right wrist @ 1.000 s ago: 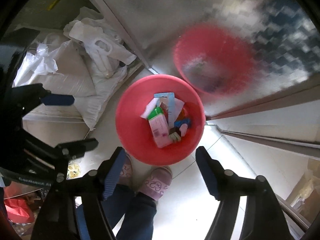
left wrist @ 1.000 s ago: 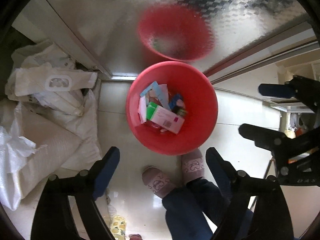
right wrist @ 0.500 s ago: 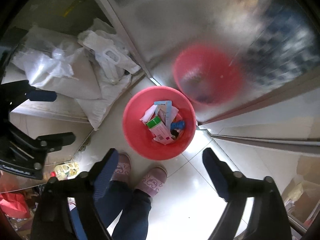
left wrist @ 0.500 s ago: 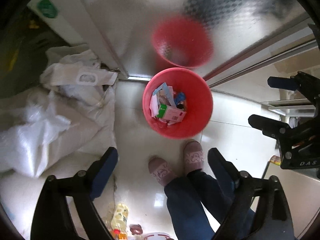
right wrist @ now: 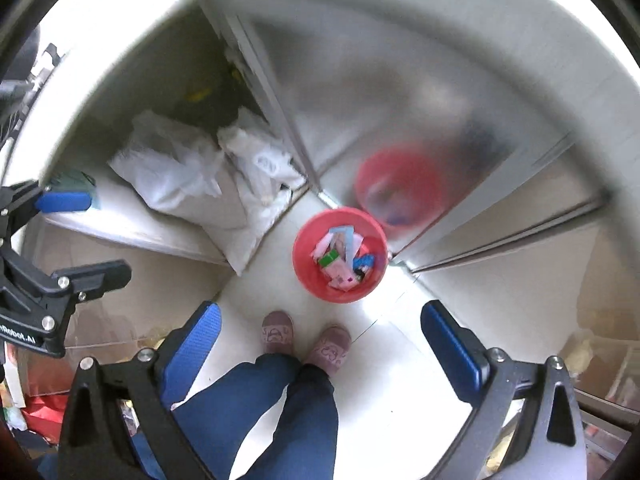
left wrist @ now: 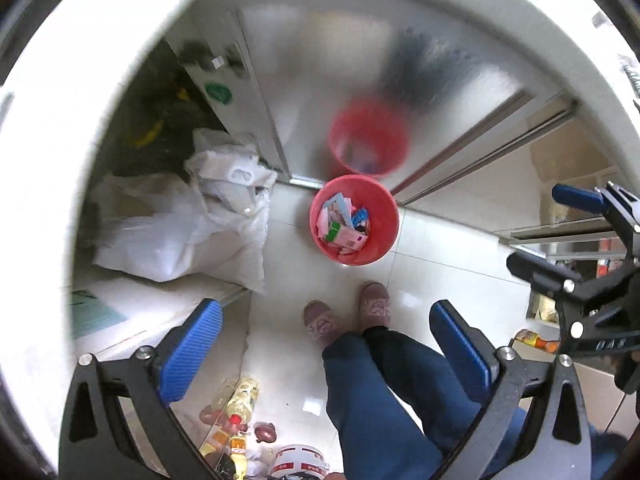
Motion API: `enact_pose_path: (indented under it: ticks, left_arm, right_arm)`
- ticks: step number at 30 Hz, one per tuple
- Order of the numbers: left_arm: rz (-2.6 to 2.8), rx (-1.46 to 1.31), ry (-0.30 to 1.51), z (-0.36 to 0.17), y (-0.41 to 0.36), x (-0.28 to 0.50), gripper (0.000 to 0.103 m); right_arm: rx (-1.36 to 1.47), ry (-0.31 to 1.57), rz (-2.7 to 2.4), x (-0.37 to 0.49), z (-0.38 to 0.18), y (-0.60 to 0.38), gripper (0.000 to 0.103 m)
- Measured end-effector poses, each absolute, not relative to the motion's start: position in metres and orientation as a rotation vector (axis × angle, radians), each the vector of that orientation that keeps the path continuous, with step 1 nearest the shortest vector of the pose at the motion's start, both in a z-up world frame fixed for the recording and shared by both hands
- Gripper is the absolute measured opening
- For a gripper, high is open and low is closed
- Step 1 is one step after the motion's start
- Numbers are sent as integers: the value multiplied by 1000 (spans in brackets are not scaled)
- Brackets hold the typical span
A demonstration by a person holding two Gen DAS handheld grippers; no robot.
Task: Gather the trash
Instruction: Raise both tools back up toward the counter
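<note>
Both grippers held high over the red bin, fingers wide

The red bin [left wrist: 354,220] with trash [left wrist: 343,227] stands on the floor, far beyond the wide, empty fingers of the left gripper [left wrist: 326,350] and right gripper [right wrist: 322,348]. Compared with one second ago, the bin looks smaller and farther; both grippers have risen.

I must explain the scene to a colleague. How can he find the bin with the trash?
Look at the frosted glass door. The red bin stands on the white floor before it, near the slippers. It holds cartons; the red shape above is only its reflection.
</note>
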State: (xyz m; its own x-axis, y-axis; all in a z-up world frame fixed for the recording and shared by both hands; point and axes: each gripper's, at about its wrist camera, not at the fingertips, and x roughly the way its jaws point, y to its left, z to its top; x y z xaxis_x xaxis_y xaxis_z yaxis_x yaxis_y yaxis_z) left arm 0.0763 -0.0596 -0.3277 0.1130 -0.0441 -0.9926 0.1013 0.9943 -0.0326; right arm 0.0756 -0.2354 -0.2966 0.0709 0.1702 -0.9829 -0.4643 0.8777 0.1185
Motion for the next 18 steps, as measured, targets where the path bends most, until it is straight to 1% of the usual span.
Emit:
enact_pose_path:
  ticks: [4,8,14,18]
  left_arm:
    - [-106,73,1401,-272,-59,71,103]
    - [-97,93,1309,-220,-60,70,103]
    - [-61,106,1216,-175,-59,77,103]
    - [-45,129,1182,-156,-57,85,103]
  right_arm:
    - [-261,1352,489,80,-240,-233,102]
    - [-271,1275,506,83,-199,-230,102]
    - [-278,1278,480,96,-172,-230,102]
    - [-256,1216,475,104,-146,-231,102]
